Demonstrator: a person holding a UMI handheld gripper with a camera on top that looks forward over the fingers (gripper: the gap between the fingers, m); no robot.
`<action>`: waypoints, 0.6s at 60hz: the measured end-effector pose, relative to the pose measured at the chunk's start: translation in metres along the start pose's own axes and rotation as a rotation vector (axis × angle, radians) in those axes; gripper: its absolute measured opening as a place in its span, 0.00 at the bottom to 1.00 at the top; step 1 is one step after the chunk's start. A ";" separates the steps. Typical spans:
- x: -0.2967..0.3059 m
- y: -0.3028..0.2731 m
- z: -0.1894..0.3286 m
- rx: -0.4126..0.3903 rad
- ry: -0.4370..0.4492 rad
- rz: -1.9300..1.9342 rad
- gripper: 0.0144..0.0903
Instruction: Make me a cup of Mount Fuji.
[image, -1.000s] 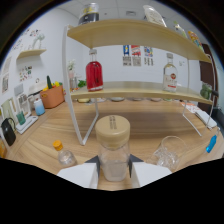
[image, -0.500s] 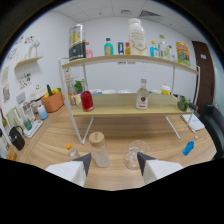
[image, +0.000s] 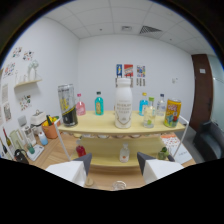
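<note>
My claw (image: 114, 161) has risen sharply: a second ago it sat at table level right in front of a clear lidded jar, half a second ago it had backed off and lifted, and now it faces the top tier of the pale wooden two-tier shelf (image: 100, 123). Fingers (image: 80, 162) stand wide apart, nothing between them. The jar and the glass beside it are out of view; only a round glass rim (image: 118, 185) shows just below the finger gap, too cut off to identify.

My read: the jar stage is left behind and I am now picking an ingredient from the upper tier. The step is barely begun.

Dead ahead at 12 o'clock, beyond the fingers, stands a tall white bottle with a white cap (image: 123, 103), the nearest and most central item; I judge it the likely target. Which bottle the drink needs I cannot confirm.

Outward from there:
- 1 o'clock: a blue bottle (image: 144, 105), a small clear one (image: 148, 115) in front of it, a clear bottle (image: 160, 105) further on.
- 2 o'clock: a yellow can (image: 172, 112) at the shelf's end.
- 11 o'clock: a teal bottle (image: 99, 104), a pink bottle (image: 80, 105).
- 10 o'clock: a tall dark glass canister with a metal lid (image: 66, 104).
- Lower tier, between the fingers: a small white bottle (image: 124, 151); a small red bottle (image: 80, 149) at 9 o'clock.

In the way: the small clear bottle stands near the white one's right side, so a wide approach could knock it.
</note>
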 end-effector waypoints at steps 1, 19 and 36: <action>0.000 -0.009 0.001 0.016 -0.001 -0.004 0.93; 0.019 -0.106 0.078 0.225 0.032 -0.032 0.93; 0.031 -0.112 0.135 0.223 0.033 -0.045 0.64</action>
